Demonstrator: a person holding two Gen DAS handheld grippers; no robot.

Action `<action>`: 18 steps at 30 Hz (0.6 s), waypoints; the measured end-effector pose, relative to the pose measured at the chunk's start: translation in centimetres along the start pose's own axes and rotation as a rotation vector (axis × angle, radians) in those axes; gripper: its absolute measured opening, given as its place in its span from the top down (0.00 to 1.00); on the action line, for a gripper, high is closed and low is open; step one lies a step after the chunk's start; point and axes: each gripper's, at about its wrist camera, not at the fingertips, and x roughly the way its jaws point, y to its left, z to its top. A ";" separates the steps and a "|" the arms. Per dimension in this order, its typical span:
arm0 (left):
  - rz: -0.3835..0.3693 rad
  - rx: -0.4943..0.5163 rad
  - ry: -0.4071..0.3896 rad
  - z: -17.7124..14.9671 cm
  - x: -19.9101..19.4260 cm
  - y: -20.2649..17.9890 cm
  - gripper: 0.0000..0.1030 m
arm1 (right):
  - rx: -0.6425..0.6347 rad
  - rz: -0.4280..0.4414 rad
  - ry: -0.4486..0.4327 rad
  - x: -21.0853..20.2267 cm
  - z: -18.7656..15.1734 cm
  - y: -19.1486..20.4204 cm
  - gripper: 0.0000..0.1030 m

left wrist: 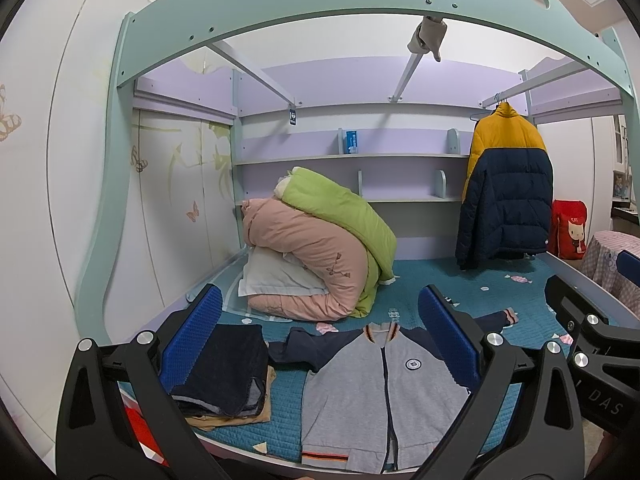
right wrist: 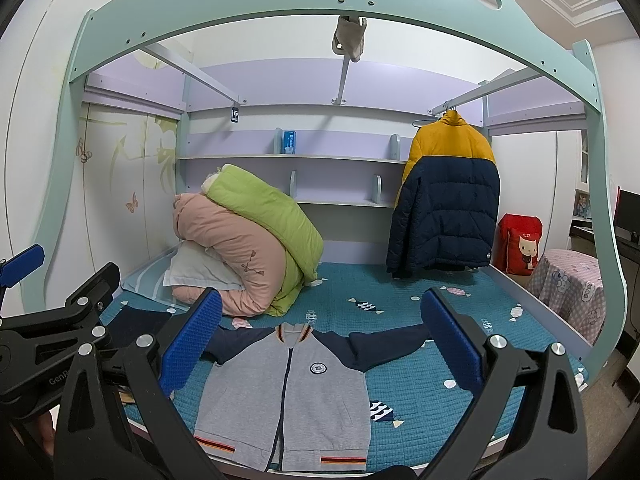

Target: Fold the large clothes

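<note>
A grey zip jacket (left wrist: pixel 372 396) (right wrist: pixel 288 400) with navy sleeves lies flat, front up, on the teal quilted bed cover (right wrist: pixel 400 300), both sleeves spread outward. My left gripper (left wrist: pixel 320 344) hovers open above its collar and left shoulder, holding nothing. My right gripper (right wrist: pixel 320 344) is open too, above the jacket's chest, with no cloth between its blue pads (right wrist: pixel 452 344). The other gripper shows at each view's edge. A stack of folded dark clothes (left wrist: pixel 224 376) sits on the bed to the left of the jacket.
Rolled pink and green duvets (right wrist: pixel 248 240) with a white pillow fill the bed's back left. A yellow and navy puffer jacket (right wrist: pixel 444 200) hangs from a rail at the back right. A red cushion (right wrist: pixel 520 248) and a pink-covered stool (right wrist: pixel 568 288) stand to the right.
</note>
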 end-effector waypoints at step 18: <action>-0.003 -0.005 -0.027 2.0 -0.7 1.0 0.05 | 0.010 0.003 -0.023 -0.6 0.6 -0.3 0.07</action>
